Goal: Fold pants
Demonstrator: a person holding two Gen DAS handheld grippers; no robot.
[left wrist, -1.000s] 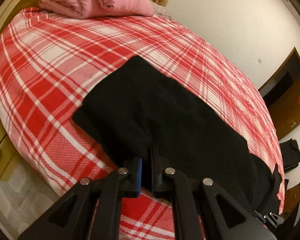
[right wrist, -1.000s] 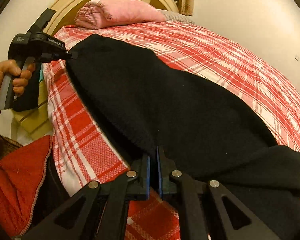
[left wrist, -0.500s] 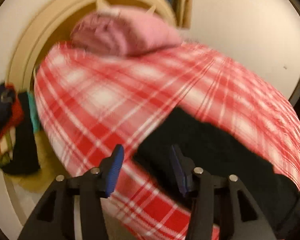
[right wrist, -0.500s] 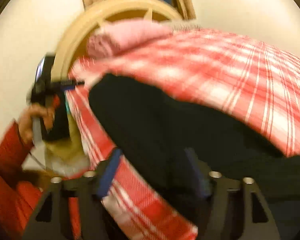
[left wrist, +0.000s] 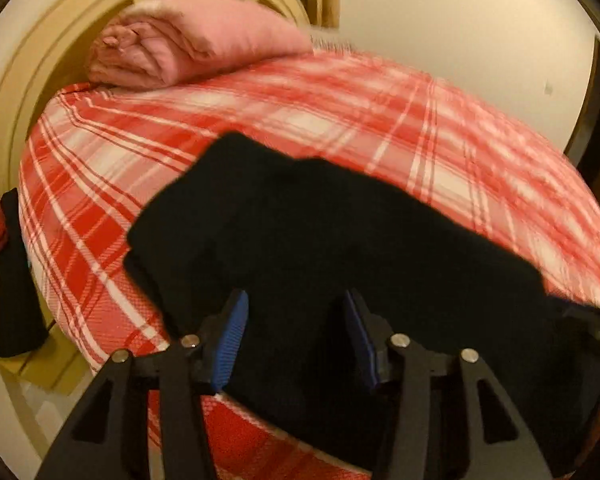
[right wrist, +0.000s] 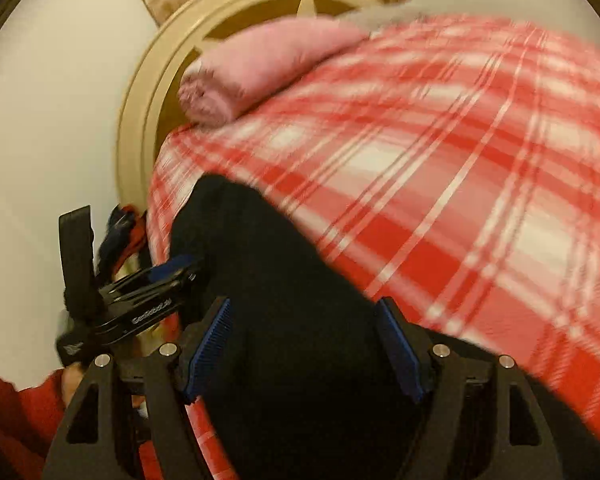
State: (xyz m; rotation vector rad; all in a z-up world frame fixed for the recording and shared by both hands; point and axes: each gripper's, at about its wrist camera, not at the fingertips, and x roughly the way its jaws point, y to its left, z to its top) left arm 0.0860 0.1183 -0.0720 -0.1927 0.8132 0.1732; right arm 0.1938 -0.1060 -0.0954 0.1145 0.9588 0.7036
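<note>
Both our grippers, left gripper (left wrist: 296, 340) opening and right gripper (right wrist: 306, 350) open, have just released the black pants (left wrist: 320, 240); this fold now lies on the bed (left wrist: 460, 140).

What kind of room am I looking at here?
Most likely a bedroom. A bed with a red and white plaid blanket fills the view, a cream curved headboard stands behind it, and a folded pink quilt lies at its head. Black pants are spread on top.
</note>
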